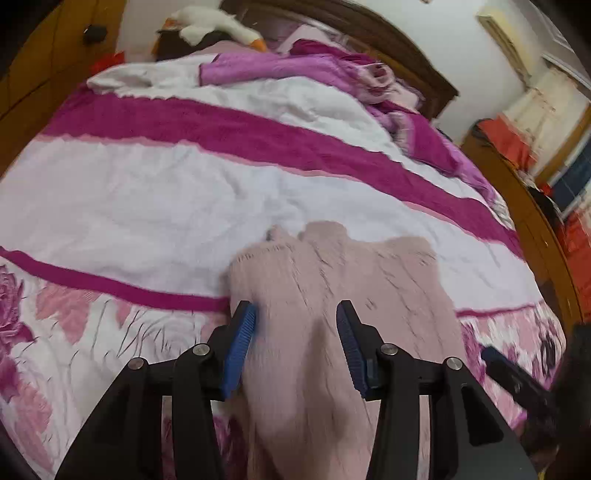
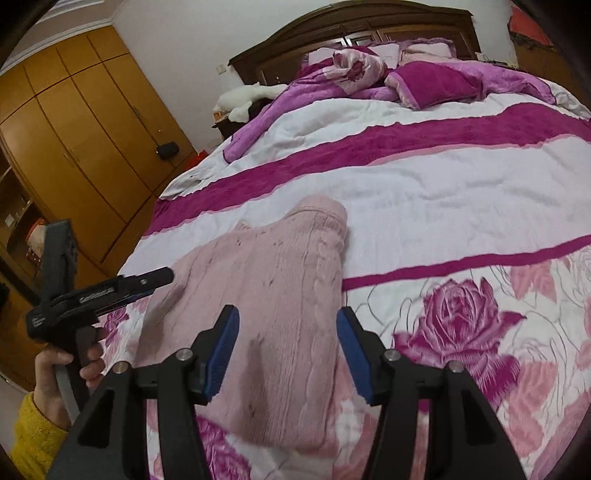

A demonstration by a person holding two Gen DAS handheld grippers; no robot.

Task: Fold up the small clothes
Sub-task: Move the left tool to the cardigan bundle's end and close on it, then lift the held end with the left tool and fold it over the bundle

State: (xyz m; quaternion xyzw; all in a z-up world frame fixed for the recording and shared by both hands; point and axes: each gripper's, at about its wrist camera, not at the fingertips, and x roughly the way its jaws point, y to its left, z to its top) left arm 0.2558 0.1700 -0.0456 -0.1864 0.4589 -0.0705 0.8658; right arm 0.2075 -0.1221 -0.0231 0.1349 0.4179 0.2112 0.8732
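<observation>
A pale pink knitted garment (image 2: 266, 295) lies folded on the bed, resting on the flowered end of the bedspread (image 2: 461, 192) with its far edge reaching the white band between the magenta stripes. The left tongs (image 1: 295, 332) hover above its near part, jaws apart with the knit visible between the blue pads (image 1: 242, 343), neither pad pressing on it. The right tongs (image 2: 288, 343) hang over the same garment, jaws open wider, holding nothing. In the right wrist view the left tongs show from the side, gripped by a hand (image 2: 55, 373) in a yellow sleeve (image 2: 33, 435). Further off, a crumpled purple blanket (image 2: 424, 81) lies by the dark headboard (image 2: 362, 26), a white plush toy (image 2: 243, 98) sits at the bed's edge, and a wooden wardrobe (image 2: 81, 122) stands beside the bed.
</observation>
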